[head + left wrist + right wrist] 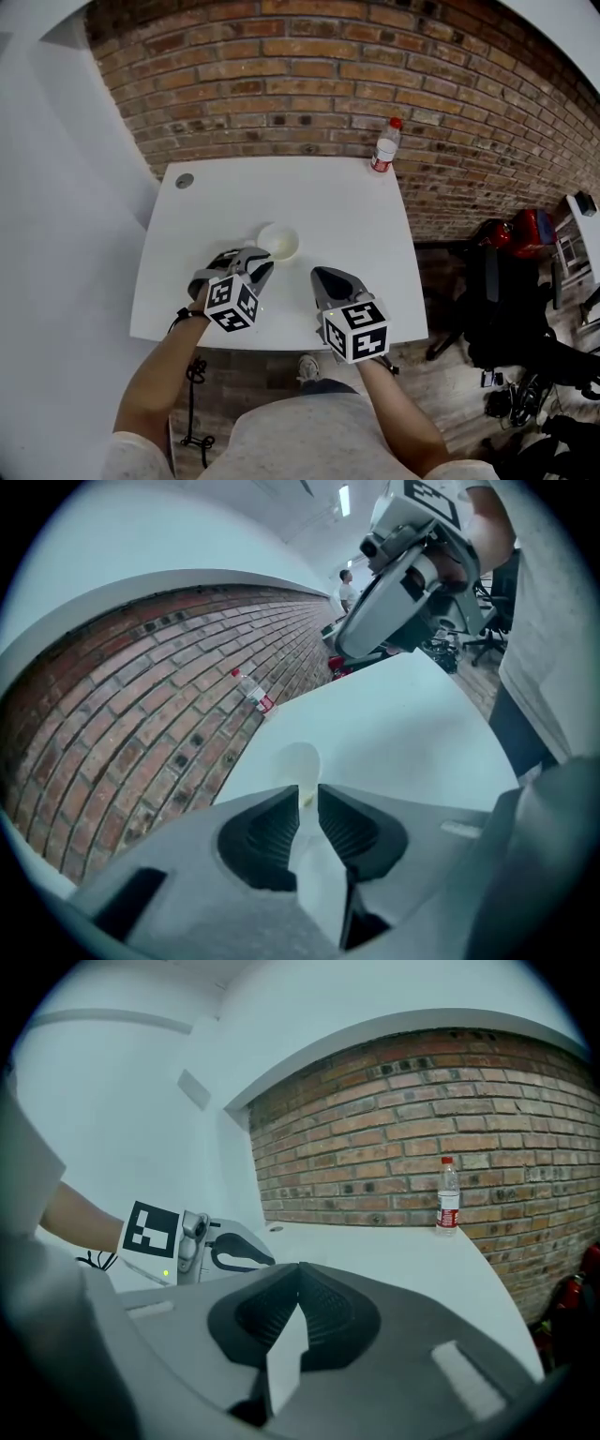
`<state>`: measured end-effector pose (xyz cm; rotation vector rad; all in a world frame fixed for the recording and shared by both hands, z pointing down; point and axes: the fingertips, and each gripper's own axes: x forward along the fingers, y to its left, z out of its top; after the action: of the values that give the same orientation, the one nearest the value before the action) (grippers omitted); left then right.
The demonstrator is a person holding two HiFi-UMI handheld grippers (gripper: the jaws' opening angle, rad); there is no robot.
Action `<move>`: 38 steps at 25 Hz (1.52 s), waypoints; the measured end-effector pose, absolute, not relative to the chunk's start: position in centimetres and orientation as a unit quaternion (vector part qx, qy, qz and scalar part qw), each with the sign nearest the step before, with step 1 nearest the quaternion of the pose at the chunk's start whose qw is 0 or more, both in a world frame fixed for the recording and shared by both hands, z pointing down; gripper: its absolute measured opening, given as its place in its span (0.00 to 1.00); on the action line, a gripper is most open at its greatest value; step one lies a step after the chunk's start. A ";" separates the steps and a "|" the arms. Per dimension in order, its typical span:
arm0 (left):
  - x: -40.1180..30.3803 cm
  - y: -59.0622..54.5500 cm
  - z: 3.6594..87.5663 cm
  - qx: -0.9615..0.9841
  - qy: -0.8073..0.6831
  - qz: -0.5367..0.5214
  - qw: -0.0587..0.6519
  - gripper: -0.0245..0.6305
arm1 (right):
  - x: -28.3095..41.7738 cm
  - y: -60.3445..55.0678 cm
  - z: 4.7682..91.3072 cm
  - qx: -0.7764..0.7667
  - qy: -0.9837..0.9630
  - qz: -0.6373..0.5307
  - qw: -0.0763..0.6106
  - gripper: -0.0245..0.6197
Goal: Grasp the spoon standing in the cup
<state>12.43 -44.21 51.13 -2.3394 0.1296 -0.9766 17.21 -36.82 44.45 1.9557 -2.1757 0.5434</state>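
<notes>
Left gripper [309,789] jaws are standing a narrow gap apart, not clamped together. A small yellowish tip, taken to be the spoon [306,799], is showing in that gap at the jaw tips; it is too small to tell whether either pad is touching it. Directly beyond the tips the white cup [296,761] is sitting upright on the white table [328,202], and in the head view this gripper's nose is pointing at the cup's near-left rim.

Right gripper [300,1266] jaws are meeting at the tips, holding nothing. It is hovering over the table's near part, to the right of the cup and apart from it.

Further out, a plastic bottle [384,146] with a red cap and red label is standing upright at the table's far right corner, against the brick wall [309,75]. A round cable hole [185,180] is showing at the far left corner.
</notes>
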 end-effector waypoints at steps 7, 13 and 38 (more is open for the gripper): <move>12.7 -44.3 51.3 -0.876 0.027 -0.376 0.301 0.06 | 18.0 -36.9 44.7 0.659 -0.724 0.186 0.080 0.05; 12.8 -44.3 51.1 -0.880 0.038 -0.376 0.288 0.05 | 17.6 -37.0 44.6 0.655 -0.728 0.185 0.080 0.05; 6.9 -39.2 40.4 -0.945 0.216 -0.190 0.155 0.05 | 12.8 -31.1 41.5 0.660 -0.735 0.144 0.059 0.05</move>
<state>6.91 -39.20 40.41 -2.7067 0.6196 -0.5440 12.80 -31.13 41.46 1.9982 -2.2271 0.4374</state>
